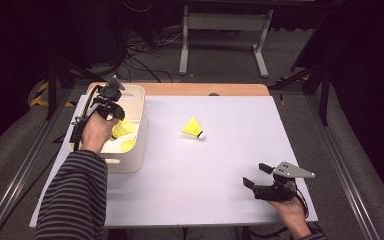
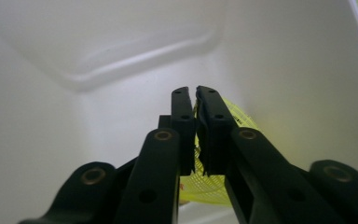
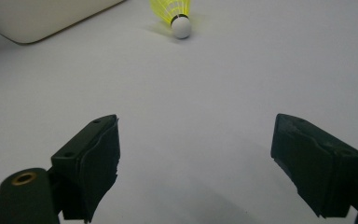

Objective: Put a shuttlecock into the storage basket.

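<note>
My left gripper point(image 1: 118, 120) reaches down into a white bin point(image 1: 136, 159). In the left gripper view its jaws point(image 2: 196, 95) stand almost together, pinching the thin mesh skirt of a yellow shuttlecock point(image 2: 212, 184) low inside the bin point(image 2: 121, 60). From above, that shuttlecock point(image 1: 124, 128) shows beside the hand, with a second yellow one point(image 1: 128, 145) lying on the bin floor. Another yellow shuttlecock point(image 1: 193, 128) with a white cork lies on the white table top. My right gripper point(image 1: 256, 175) rests near the front right corner, open and empty, facing that shuttlecock point(image 3: 177, 16).
The white table top point(image 1: 220, 165) stretches between the bin and the right gripper. The bin's rounded corner point(image 3: 37, 18) shows at the far left of the right gripper view. Beyond the table stand a metal frame point(image 1: 225, 30) and cables on the floor.
</note>
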